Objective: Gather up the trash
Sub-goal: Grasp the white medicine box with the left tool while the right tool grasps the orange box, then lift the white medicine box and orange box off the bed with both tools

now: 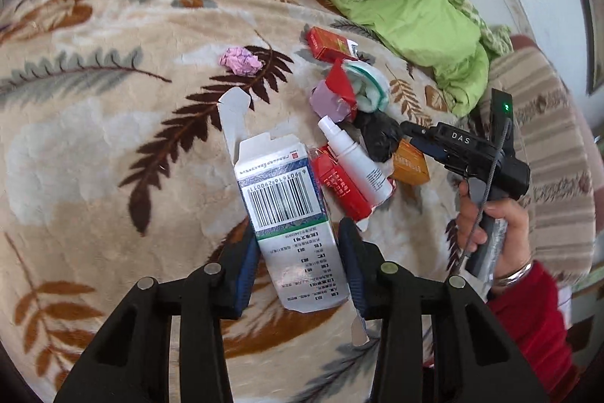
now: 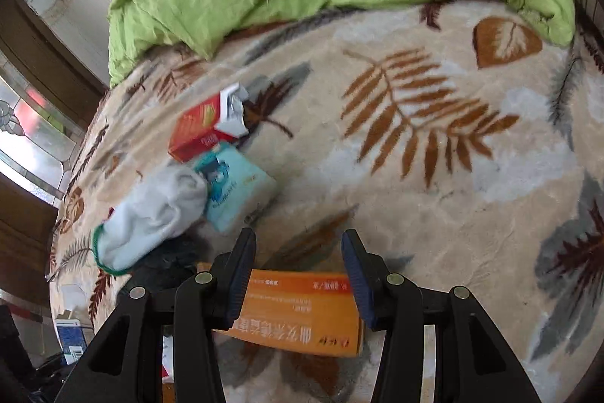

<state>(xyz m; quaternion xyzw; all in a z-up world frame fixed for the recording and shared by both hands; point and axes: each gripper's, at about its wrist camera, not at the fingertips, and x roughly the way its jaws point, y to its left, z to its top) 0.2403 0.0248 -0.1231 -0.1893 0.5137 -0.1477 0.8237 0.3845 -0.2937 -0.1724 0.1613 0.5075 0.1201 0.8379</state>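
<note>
1. A pink paper ball (image 1: 241, 60) lies on the leaf-pattern blanket (image 1: 94, 138), left of the white barcode box (image 1: 287, 206).
2. The left gripper (image 1: 298, 252) pinches the white barcode box between both pads.
3. Right of this box a white spray bottle (image 1: 355, 161) lies on red packs.
4. The right gripper (image 2: 299, 267) stands over an orange box (image 2: 302, 312); I cannot tell whether its pads press on it.

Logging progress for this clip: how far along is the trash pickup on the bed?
No bin shows, so nothing looks collected yet. In hand: the left gripper is shut on the white barcode box; the right gripper's fingers straddle the orange box. Left: pink paper ball, spray bottle, red packs, black bag.
</note>
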